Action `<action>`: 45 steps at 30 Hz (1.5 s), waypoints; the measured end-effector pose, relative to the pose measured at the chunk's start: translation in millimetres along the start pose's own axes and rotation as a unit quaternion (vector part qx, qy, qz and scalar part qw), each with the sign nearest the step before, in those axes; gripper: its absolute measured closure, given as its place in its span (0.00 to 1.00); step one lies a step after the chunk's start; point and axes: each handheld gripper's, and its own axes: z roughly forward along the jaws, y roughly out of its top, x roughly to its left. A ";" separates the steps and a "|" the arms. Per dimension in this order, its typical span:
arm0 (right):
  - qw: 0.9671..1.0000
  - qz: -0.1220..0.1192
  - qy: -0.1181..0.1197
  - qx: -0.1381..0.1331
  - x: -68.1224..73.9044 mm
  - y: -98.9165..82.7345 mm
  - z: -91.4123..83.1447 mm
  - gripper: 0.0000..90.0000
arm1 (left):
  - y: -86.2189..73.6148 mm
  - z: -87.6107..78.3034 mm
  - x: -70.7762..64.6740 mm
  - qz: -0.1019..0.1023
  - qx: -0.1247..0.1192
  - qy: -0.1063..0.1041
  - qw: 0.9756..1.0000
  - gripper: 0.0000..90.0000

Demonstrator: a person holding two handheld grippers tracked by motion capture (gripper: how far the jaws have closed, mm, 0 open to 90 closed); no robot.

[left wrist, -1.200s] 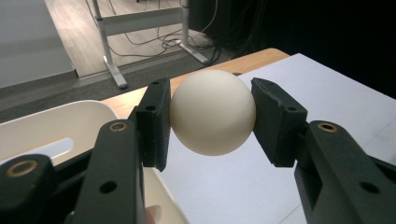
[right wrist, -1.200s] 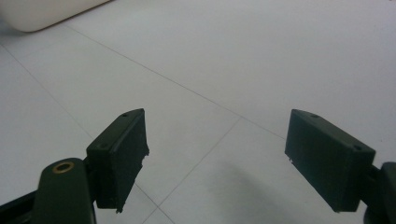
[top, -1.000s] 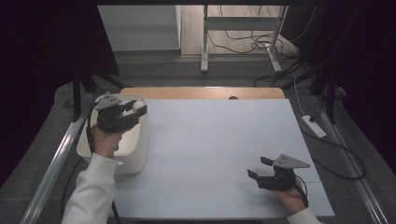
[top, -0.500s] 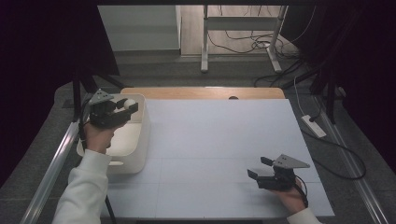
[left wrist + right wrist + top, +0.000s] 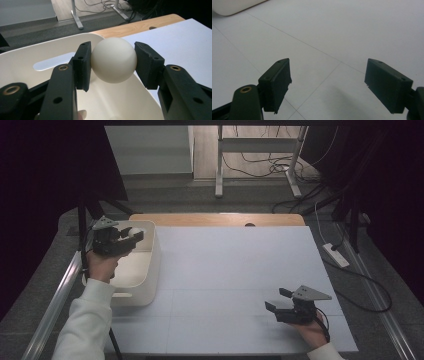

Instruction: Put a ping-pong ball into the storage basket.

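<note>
A white ball [image 5: 113, 60] sits squeezed between the two black jaws of my left gripper [image 5: 112, 63]. In the high view the left gripper [image 5: 133, 235] holds the ball [image 5: 134, 231] above the far part of a white bin [image 5: 155, 262] at the table's left edge. Below the ball in the left gripper view is the bin's inside wall [image 5: 37, 55]. My right gripper [image 5: 276, 299] rests near the table's front right, open, with nothing between its jaws. In the right gripper view, bare white tabletop lies between the jaws of the right gripper [image 5: 327, 83].
The white table top [image 5: 235, 265] spreads between the two hands. A wooden strip [image 5: 215, 219] runs along its far edge. A white power strip [image 5: 336, 255] lies on the floor to the right. A corner of the bin [image 5: 232, 6] is at the top left of the right gripper view.
My left hand has carried the ball a little to the left, so it now hangs over the bin. The right gripper has stayed in place.
</note>
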 end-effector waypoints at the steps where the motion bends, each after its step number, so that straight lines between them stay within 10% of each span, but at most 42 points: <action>1: 1.000 0.001 0.001 -0.001 0.0 0.0 0.1 0.23 | -0.1 0.7 0.0 0.001 0.002 0.000 1.000 0.56; 25: 1.000 0.000 0.002 0.001 0.2 -0.3 0.7 0.23 | -4.2 28.1 2.9 0.014 0.089 0.006 0.996 0.56; 37: 1.000 0.000 0.003 0.001 0.2 -0.2 0.7 0.23 | -3.0 26.0 0.0 0.014 0.079 0.003 0.997 0.56; 45: 1.000 -0.001 0.003 0.001 0.3 -0.1 0.7 0.23 | 2.1 16.5 -8.9 0.007 0.033 -0.003 0.999 0.25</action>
